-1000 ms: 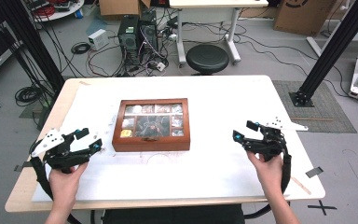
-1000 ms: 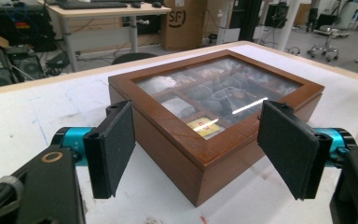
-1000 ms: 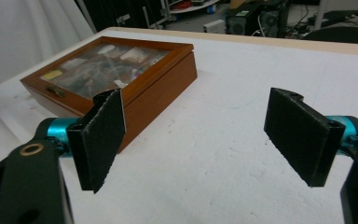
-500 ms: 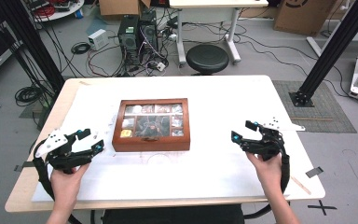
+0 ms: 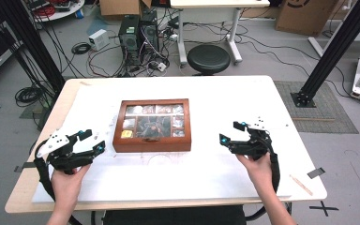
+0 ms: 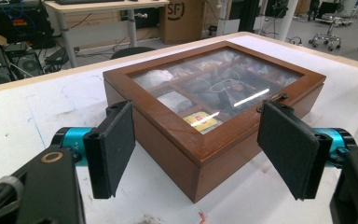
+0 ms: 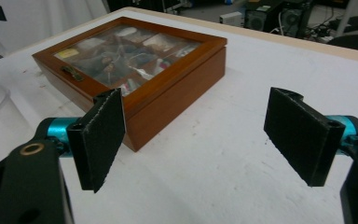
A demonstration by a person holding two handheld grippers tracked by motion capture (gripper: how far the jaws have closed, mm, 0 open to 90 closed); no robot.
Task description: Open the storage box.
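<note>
On table (image 5: 206, 89): one box (image 5: 152, 124), two tools.

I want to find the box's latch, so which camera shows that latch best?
The right gripper view: the latch sits on the box's front rim, plainly brass against the wood. The left gripper view shows it smaller, at the lid's edge. In the high view it is too small to make out.
</note>
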